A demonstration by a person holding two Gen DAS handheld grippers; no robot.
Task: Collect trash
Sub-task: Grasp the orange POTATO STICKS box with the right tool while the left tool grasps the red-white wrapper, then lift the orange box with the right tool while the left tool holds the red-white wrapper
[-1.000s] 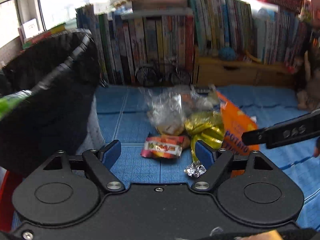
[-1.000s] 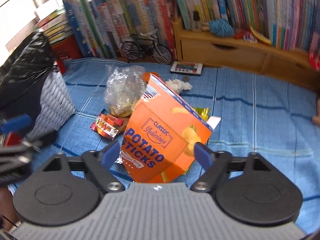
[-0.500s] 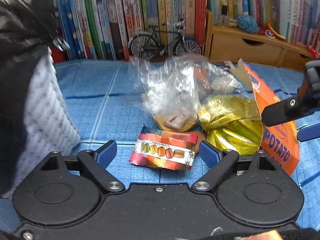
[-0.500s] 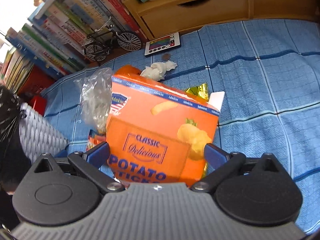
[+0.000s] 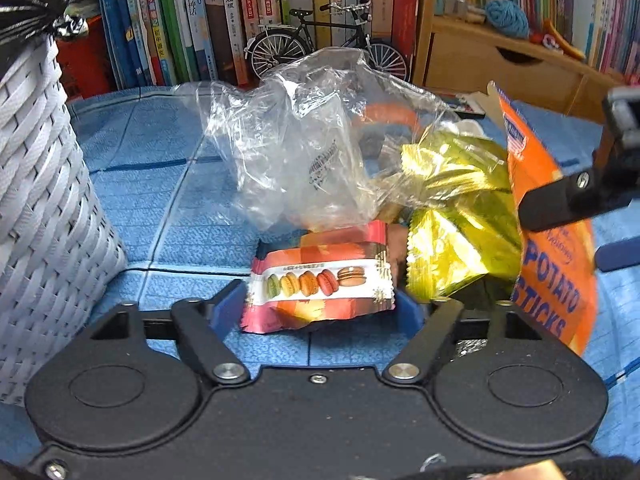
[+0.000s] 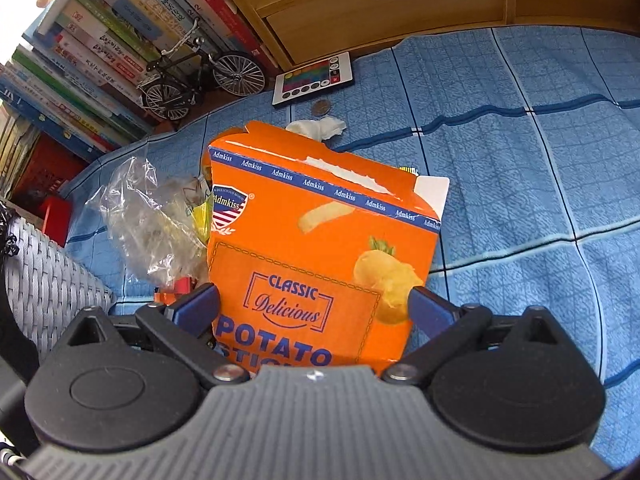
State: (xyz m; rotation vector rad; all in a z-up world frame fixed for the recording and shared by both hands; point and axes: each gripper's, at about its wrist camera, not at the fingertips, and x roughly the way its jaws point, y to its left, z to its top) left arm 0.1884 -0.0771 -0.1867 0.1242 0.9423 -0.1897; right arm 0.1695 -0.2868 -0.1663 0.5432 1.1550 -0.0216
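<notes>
A macaron snack wrapper lies on the blue cloth between the fingers of my left gripper. The jaws stand wide open, with the pads right at the wrapper's two ends. Behind it sit a crumpled clear plastic bag and a gold foil wrapper. An orange potato sticks box stands tilted against this pile. My right gripper straddles the box's lower part, open wide, with a pad beside each edge. The box and one right finger also show in the left wrist view.
A grey woven bin lined with a black bag stands at the left. Books, a model bicycle and a wooden drawer unit line the back. A remote, a coin and a white tissue lie behind the box.
My left gripper came forward and down until the macaron wrapper sat between its fingers. The right gripper moved in over the potato sticks box and holds about the same opening as half a second ago.
</notes>
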